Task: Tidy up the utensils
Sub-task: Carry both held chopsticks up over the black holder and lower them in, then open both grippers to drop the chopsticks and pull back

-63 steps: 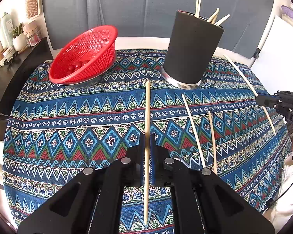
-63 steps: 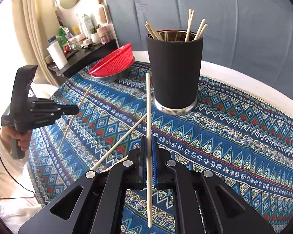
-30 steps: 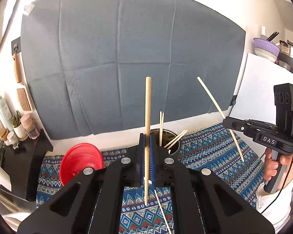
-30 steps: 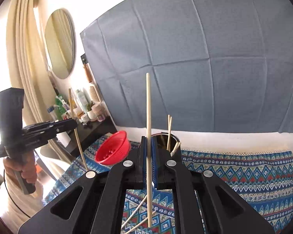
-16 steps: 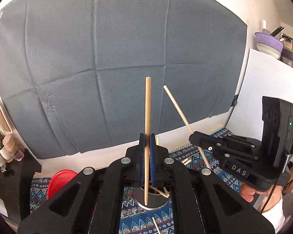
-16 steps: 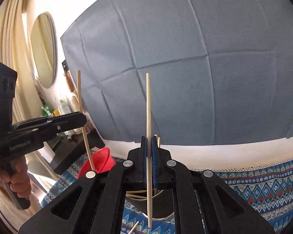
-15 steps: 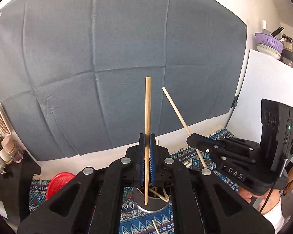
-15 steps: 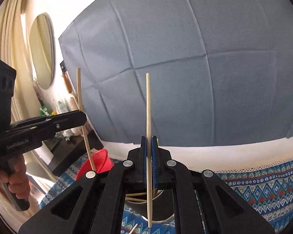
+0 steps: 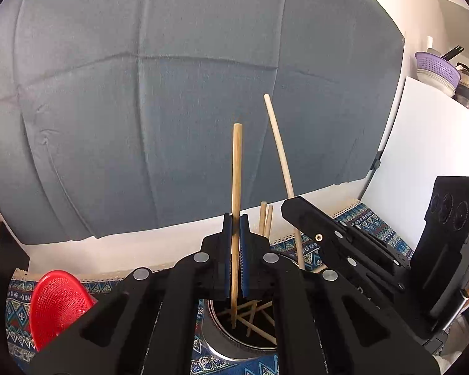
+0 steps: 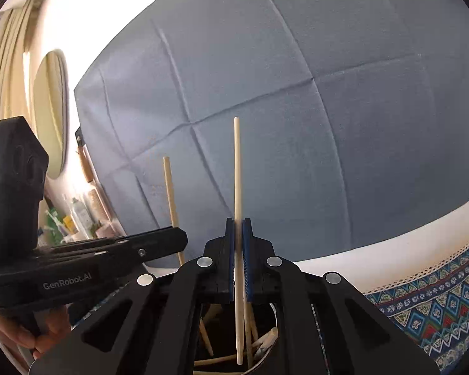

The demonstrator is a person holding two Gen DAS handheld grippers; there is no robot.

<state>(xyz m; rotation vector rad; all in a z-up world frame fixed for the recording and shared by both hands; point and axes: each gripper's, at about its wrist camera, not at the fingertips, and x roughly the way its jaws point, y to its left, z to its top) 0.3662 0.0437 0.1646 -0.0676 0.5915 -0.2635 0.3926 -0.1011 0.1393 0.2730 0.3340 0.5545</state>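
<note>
My left gripper (image 9: 235,228) is shut on a tan chopstick (image 9: 236,181) held upright, its lower tip inside the mouth of the black holder (image 9: 234,342) just below. Several chopsticks (image 9: 256,320) lie crossed inside the holder. To the right, my right gripper (image 9: 292,207) grips a paler chopstick (image 9: 278,143) that leans left over the same holder. In the right wrist view my right gripper (image 10: 238,234) is shut on that pale chopstick (image 10: 237,172), tip down in the holder (image 10: 267,361). The left gripper (image 10: 178,239) with its chopstick (image 10: 170,193) reaches in from the left.
A red colander (image 9: 57,304) sits at the left on the blue patterned tablecloth (image 9: 369,223). A grey-blue backdrop (image 9: 178,93) hangs behind the table. A white board (image 9: 428,143) stands at right. A hand (image 10: 18,334) holds the left gripper's handle; bottles (image 10: 78,215) crowd a dark shelf.
Both grippers came down and closer together over the holder. The chopstick tips now sit inside its mouth, and the right gripper fills more of the left wrist view.
</note>
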